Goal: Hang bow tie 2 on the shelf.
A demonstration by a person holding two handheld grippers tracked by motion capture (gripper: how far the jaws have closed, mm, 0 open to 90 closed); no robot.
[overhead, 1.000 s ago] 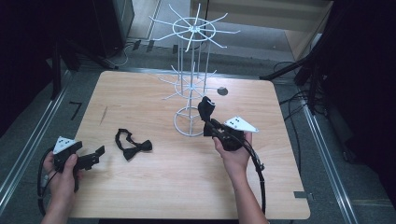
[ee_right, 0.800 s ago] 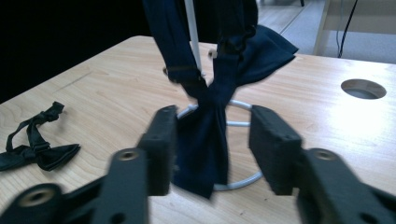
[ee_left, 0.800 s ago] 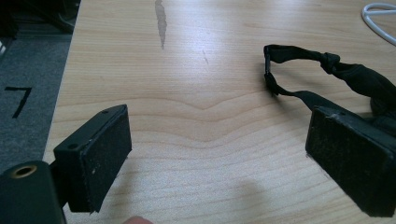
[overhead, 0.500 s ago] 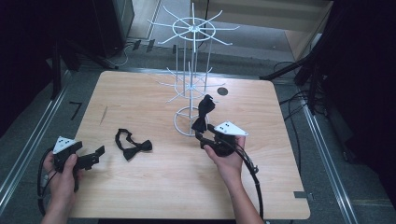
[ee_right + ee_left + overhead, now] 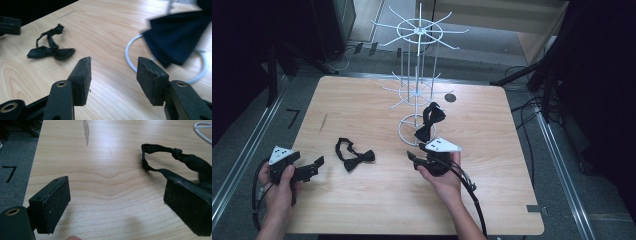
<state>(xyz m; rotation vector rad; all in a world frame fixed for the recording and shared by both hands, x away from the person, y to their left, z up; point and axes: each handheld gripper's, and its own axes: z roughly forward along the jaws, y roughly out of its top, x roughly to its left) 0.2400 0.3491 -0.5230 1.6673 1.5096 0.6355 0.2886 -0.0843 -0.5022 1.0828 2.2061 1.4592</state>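
Observation:
A black bow tie (image 5: 429,122) hangs from a low arm of the white wire rack (image 5: 418,35), just above its base ring (image 5: 130,60). It is blurred in the right gripper view (image 5: 175,37). A second black bow tie (image 5: 354,156) lies flat on the table with its strap looped (image 5: 185,160). My right gripper (image 5: 413,160) is open in front of the rack and points left. Its jaws have just been closing a little, with nothing between them (image 5: 113,62). My left gripper (image 5: 317,165) rests open at the front left, its right jaw beside the lying tie (image 5: 117,182).
The light wooden table (image 5: 492,200) has rounded corners, with a small dark disc (image 5: 450,97) behind the rack. A metal rail (image 5: 242,160) runs along the floor on the left. Cables (image 5: 472,192) trail from the right gripper over the front edge.
The right gripper let go of the bow tie, which now hangs on the rack. The gripper drew back toward the front and left. The left hand stayed put.

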